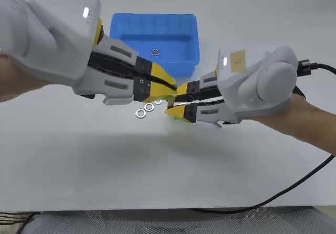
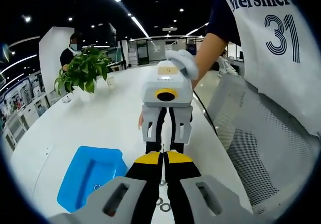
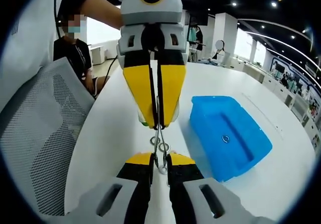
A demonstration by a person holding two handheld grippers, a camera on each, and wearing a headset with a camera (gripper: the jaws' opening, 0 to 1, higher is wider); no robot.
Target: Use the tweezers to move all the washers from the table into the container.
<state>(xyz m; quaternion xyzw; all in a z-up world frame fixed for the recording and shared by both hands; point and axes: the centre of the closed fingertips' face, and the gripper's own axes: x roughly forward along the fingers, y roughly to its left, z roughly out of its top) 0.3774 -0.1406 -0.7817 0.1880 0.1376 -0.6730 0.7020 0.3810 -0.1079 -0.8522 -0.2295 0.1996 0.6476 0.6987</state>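
Tweezers (image 3: 159, 133) bridge the two tools, which meet tip to tip just above the worktop (image 1: 157, 160). The left tool (image 1: 169, 85) is closed narrow on one end and the right tool (image 1: 174, 108) pinches the other, probably to settle the grip before picking. Three washers (image 1: 148, 107) lie just beside the tips. One washer (image 1: 155, 52) already sits in the blue container (image 1: 186, 24) behind.

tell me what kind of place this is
Probably an open-plan office or showroom: a long curved white table with a mesh chair drawn up to it, a potted plant, and strip lights across a dark ceiling.
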